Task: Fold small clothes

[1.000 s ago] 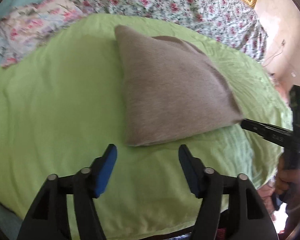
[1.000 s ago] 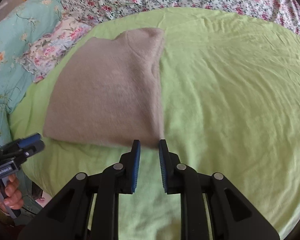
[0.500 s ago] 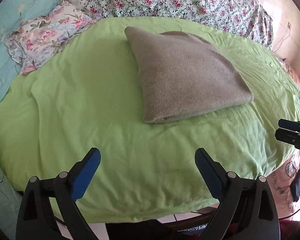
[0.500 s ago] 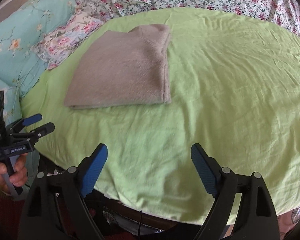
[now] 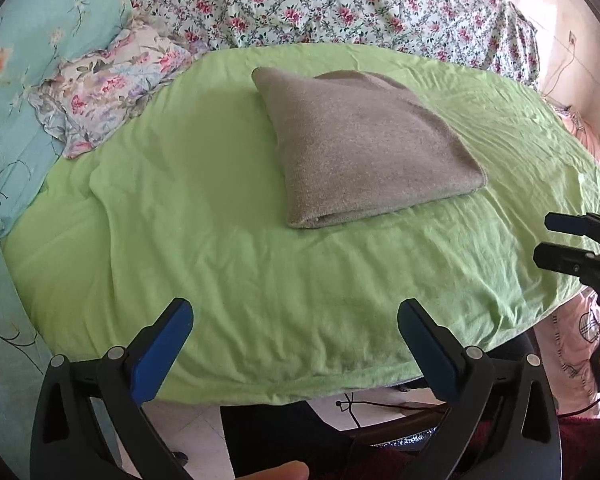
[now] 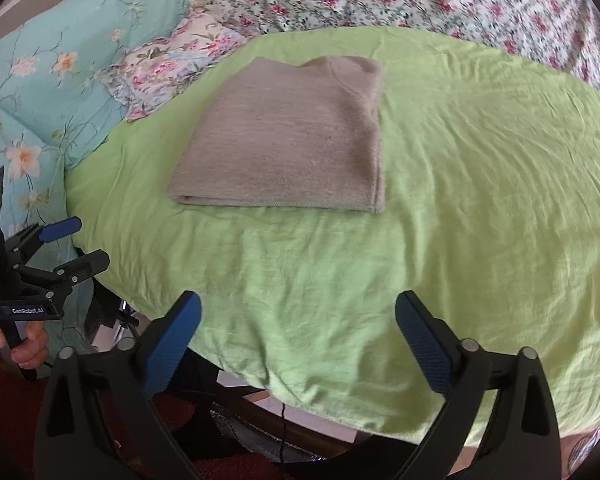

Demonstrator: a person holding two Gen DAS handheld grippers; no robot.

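Since the earlier frame both my grippers have backed off from the grey garment [image 5: 364, 148], whose near edge they were crowding before; it now sits well apart from them. My left gripper [image 5: 296, 316] and right gripper [image 6: 298, 312] have just been opening, and both stand released with nothing between the blue pads. The garment is a soft, fuzzy knit folded into a thick, flat rectangle, lying on a wrinkled lime-green sheet [image 6: 480, 184]. Behind it are a rose-print cover [image 5: 340, 4] and a ruffled floral pillow [image 5: 108, 88]. A hand [image 6: 16, 340] grips the left handle.
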